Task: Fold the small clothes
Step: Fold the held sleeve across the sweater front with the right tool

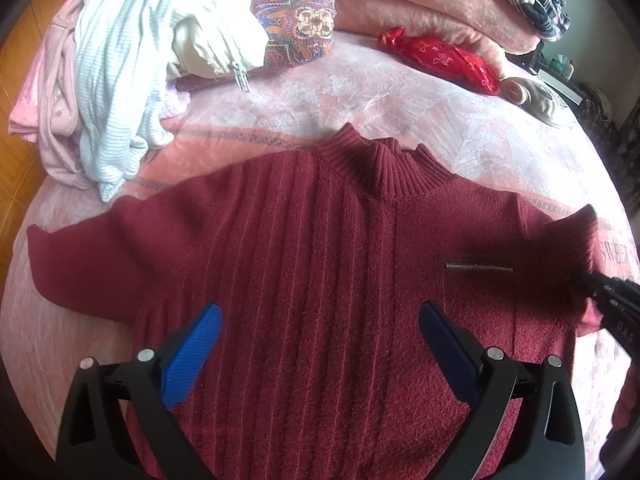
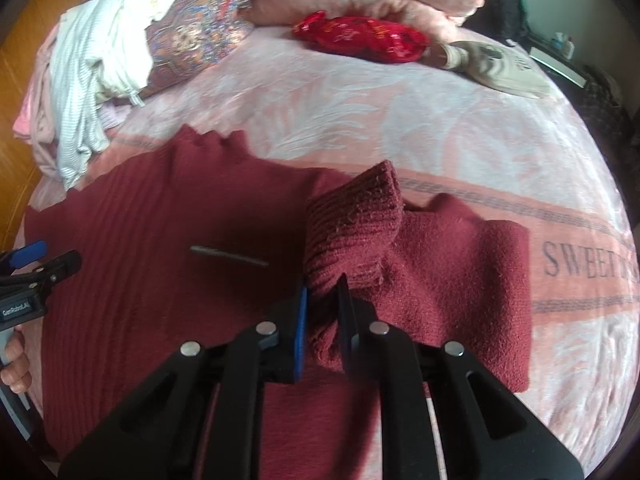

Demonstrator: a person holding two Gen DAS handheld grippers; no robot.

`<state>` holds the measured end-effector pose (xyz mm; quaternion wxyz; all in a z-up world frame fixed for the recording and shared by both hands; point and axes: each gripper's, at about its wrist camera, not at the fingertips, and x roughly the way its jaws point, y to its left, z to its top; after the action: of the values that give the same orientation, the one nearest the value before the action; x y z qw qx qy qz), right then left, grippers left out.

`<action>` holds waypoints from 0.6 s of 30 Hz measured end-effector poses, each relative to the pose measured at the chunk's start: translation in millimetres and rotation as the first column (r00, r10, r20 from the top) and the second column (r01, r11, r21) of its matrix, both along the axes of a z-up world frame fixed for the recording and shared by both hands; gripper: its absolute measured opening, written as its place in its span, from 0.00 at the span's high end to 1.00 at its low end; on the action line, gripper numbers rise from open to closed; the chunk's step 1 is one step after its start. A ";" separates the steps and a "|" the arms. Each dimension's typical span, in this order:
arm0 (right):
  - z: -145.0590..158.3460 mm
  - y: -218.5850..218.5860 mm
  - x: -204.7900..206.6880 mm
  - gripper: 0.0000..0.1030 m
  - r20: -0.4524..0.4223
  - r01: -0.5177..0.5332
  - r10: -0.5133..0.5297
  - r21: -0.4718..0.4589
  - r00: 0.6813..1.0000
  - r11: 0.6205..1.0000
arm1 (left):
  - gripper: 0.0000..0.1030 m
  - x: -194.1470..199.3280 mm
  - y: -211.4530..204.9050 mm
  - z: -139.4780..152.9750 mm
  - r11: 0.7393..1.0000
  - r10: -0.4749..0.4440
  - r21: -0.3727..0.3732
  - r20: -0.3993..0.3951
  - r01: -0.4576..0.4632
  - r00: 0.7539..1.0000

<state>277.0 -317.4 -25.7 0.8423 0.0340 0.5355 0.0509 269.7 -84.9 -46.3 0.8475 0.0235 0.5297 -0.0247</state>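
From my left wrist camera, the maroon sweater [image 1: 320,272] lies flat on the pink bedspread [image 1: 360,92], collar at the far side, body running toward me. My left gripper [image 1: 320,328] hangs over the chest with its blue pads spread wide and nothing between them. At the right edge my right gripper [image 1: 600,292] pinches the ribbed cuff and carries that sleeve in over the chest. The knit is thick and fuzzy, with raised vertical ribs down the left half and a small grey bar stitched on the right chest. The risk I judge here: with the left gripper not pinning anything, dragging the sleeve across could tow the whole body sideways and ruck the front. A heap of pale clothes [image 1: 120,80] sits far left, a patterned cushion [image 1: 304,12] behind it, and a shiny red pouch [image 1: 440,60] far right, all well apart from the sweater.

From my right wrist camera, the right gripper [image 2: 324,312] is clenched on the sleeve's cuff [image 2: 352,216], which bunches up thickly just past the jaws. The sleeve [image 2: 460,280] doubles back on itself to the right, its fold soft and rounded rather than creased. The grip takes only the cuff's near edge, so I judge the springy rib knit could slip out mid-carry, or the sleeve could land twisted. The left gripper [image 2: 40,260] shows at the left edge, over the sweater's far-left part, a person's fingers [image 2: 16,364] on its handle.
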 end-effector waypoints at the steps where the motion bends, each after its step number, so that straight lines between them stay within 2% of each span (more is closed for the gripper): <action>1: -4.5 15.7 0.4 0.87 -0.017 -0.037 0.037 0.007 0.999 0.999 | 0.04 0.5 2.1 -0.7 1.000 0.004 -0.006 -0.004 -0.004 1.000; 4: -22.3 49.0 -0.3 0.66 -0.080 -0.111 0.110 -0.010 0.991 0.994 | 0.04 0.9 4.3 -2.8 1.000 0.011 -0.026 -0.016 -0.012 1.000; 5: -24.1 53.6 -2.4 0.57 -0.089 -0.135 0.137 0.027 0.987 0.990 | 0.04 0.9 3.6 -3.3 0.999 0.009 -0.032 -0.018 -0.010 1.000; 7: -19.6 50.7 -7.8 0.53 -0.073 -0.141 0.148 0.102 0.986 0.985 | 0.04 0.2 -0.7 -4.4 0.999 -0.001 -0.035 -0.015 0.001 1.000; 8: -16.1 44.5 -9.2 0.48 -0.073 -0.131 0.143 0.150 0.987 0.980 | 0.04 -0.3 -3.4 -5.1 0.999 -0.006 -0.037 -0.015 0.006 1.000; 10: -8.1 26.3 -11.0 0.50 -0.064 -0.085 0.100 0.207 0.993 0.975 | 0.04 -1.3 -13.3 -8.8 0.998 -0.027 -0.056 -0.028 0.026 0.999; 14: 4.9 -19.7 -14.1 0.55 -0.026 0.029 -0.026 0.106 0.999 0.994 | 0.04 -7.4 -48.8 -20.3 0.988 -0.102 -0.126 -0.082 0.091 0.991; 18: -1.8 -66.5 -18.0 0.55 -0.034 0.128 -0.125 0.126 0.992 0.984 | 0.04 -12.1 -91.2 -35.2 0.969 -0.192 -0.188 -0.149 0.163 0.970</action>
<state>259.1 -383.9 -27.6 0.8330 0.1227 0.5386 0.0311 257.5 -176.1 -81.5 0.7936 -0.0054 0.5899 -0.1489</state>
